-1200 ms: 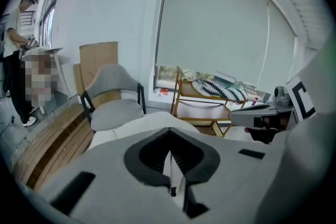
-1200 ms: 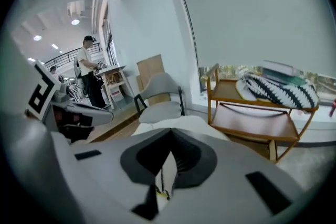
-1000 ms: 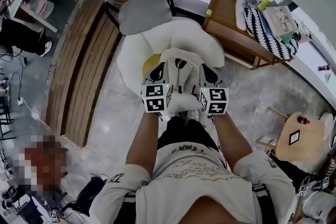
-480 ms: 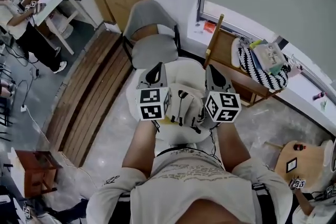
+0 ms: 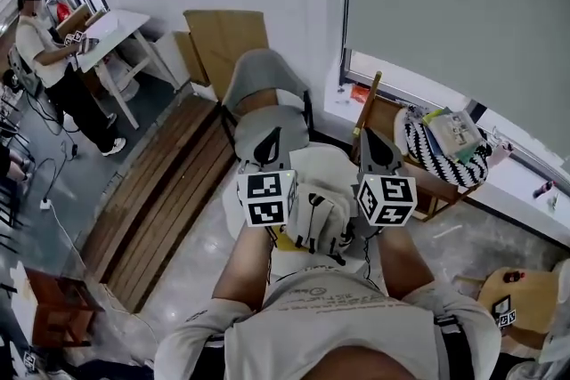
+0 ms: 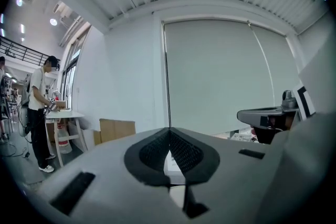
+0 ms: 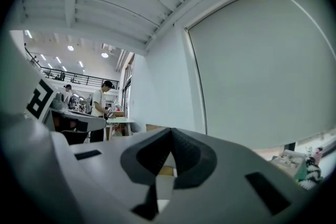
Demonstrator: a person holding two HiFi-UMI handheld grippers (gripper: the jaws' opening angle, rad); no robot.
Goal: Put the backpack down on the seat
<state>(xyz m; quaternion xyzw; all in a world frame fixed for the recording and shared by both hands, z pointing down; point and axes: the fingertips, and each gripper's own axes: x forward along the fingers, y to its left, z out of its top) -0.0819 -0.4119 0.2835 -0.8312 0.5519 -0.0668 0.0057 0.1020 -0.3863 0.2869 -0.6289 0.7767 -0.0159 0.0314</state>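
Note:
A white backpack with dark trim and a bit of yellow hangs in the air between my two grippers, close to my chest. My left gripper and right gripper point forward and up, both shut, each on a part of the backpack; where they grip is mostly hidden. In the left gripper view the jaws meet, with a sliver of white behind them. The right gripper view shows the same closed jaws. A white cushioned seat lies below and ahead, and a grey chair stands beyond it.
A wooden chair with a striped bag stands at the right by the window. A slatted wooden bench runs along the left. A person stands at a white table at far left. Cardboard leans on the wall.
Both grippers have risen with the backpack, lifting it off the white seat towards my chest. My head has tilted up, so more of the wall and room shows.

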